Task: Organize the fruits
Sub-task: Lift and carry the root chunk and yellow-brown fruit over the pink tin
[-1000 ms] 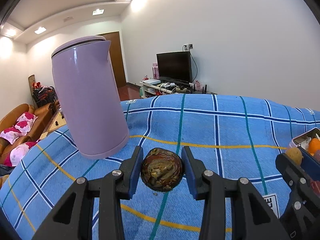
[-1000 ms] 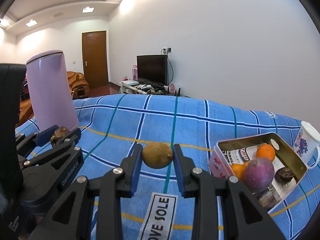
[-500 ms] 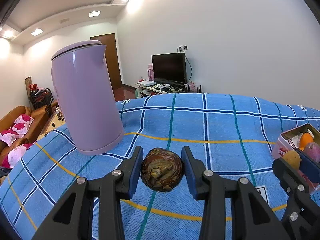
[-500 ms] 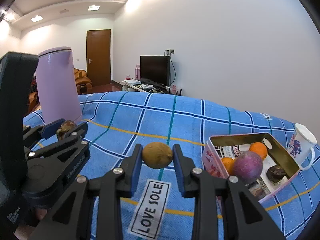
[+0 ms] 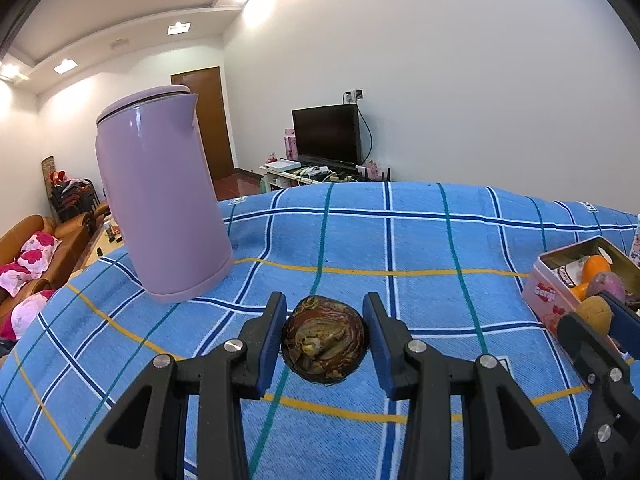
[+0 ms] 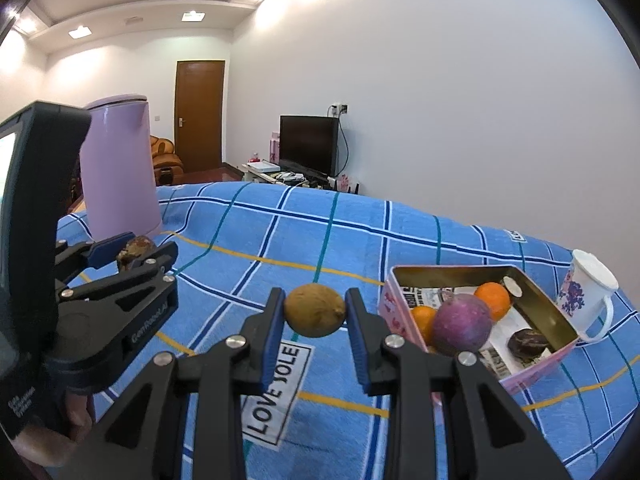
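My left gripper (image 5: 325, 338) is shut on a dark brown wrinkled fruit (image 5: 324, 340), held above the blue checked cloth. The same gripper (image 6: 132, 254) shows at the left of the right wrist view, with the fruit (image 6: 136, 250) between its pads. My right gripper (image 6: 315, 316) is shut on a tan oval fruit (image 6: 315, 310). That fruit (image 5: 595, 310) also shows at the right edge of the left wrist view. A pink tin (image 6: 404, 316) to the right holds two oranges (image 6: 494, 298), a purple round fruit (image 6: 462, 328) and a dark fruit (image 6: 528, 342).
A tall lilac kettle (image 5: 160, 200) stands at the back left on the cloth. A white mug with a blue print (image 6: 588, 292) sits just right of the tin. A "LOVE SOLE" label (image 6: 276, 392) lies on the cloth below my right gripper. A hand (image 6: 60, 436) holds the left gripper.
Both grippers have drifted right over the cloth, each still holding its fruit. The tin has come nearer in both views and the kettle has slid left.
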Demonstrator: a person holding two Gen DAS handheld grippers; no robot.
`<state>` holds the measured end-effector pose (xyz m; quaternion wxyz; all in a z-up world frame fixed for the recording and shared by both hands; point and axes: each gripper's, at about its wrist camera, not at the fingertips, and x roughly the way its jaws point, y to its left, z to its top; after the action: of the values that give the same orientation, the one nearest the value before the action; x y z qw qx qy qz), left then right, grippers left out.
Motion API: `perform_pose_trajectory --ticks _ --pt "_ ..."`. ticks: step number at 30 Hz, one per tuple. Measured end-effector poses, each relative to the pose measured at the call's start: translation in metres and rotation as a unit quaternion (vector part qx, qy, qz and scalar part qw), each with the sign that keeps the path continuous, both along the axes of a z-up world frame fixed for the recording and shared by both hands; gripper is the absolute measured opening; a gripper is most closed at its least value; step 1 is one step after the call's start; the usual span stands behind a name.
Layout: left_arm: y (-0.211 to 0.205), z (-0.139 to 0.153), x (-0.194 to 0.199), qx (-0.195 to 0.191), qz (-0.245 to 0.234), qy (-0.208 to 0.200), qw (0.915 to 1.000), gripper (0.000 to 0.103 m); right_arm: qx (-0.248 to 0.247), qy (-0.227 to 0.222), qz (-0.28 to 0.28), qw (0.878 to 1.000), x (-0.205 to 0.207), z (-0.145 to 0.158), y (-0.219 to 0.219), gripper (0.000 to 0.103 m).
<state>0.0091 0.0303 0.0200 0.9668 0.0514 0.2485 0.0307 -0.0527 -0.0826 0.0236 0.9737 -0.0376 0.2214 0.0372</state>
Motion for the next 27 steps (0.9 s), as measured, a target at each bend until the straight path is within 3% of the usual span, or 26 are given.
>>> perform_pose_trajectory --ticks 10,16,27 --pt "-0.016 0.000 -0.012 0.002 -0.022 0.004 0.9998 0.042 -0.012 -0.016 0.002 1.000 -0.019 0.002 -0.017 0.034" --pt "-0.027 0.000 -0.021 -0.020 -0.048 0.012 0.9986 0.042 -0.014 -0.023 -0.005 1.000 -0.027 0.002 -0.031 0.034" --pt "-0.060 0.001 -0.031 -0.013 -0.082 0.015 0.9964 0.042 -0.014 -0.031 -0.034 0.999 -0.037 0.003 -0.069 0.034"
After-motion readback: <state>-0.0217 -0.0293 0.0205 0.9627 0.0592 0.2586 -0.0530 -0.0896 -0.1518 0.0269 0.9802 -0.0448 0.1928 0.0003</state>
